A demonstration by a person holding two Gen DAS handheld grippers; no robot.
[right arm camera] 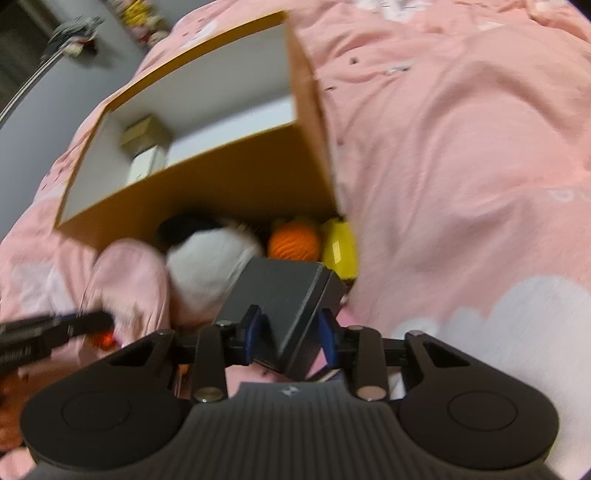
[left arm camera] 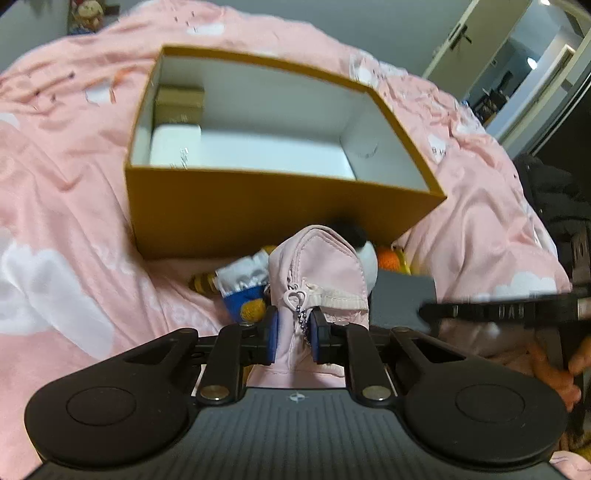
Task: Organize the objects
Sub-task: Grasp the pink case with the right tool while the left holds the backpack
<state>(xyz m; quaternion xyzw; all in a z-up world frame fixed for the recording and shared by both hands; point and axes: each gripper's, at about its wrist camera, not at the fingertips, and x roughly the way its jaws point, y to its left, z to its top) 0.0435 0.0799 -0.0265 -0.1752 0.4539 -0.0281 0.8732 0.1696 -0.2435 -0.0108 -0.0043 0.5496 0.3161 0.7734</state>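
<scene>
Left wrist view: my left tongs [left arm camera: 293,325] clamp the pink pouch [left arm camera: 317,266], right tongs [right arm camera: 290,336] grip the dark box [right arm camera: 284,299]; next, lift both into the yellow box [left arm camera: 258,206].

The open box [left arm camera: 280,206] has wide free floor on its right; two small cartons [left arm camera: 177,125] crowd the left end. Its near wall stands just behind the toy pile [right arm camera: 295,240], blocking a low approach.

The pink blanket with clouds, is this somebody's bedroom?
Most likely a bedroom. The pink cloud-print bedding covers a soft, rumpled surface like a bed, a doll sits by the wall behind it, and an open door leads to another room.
</scene>
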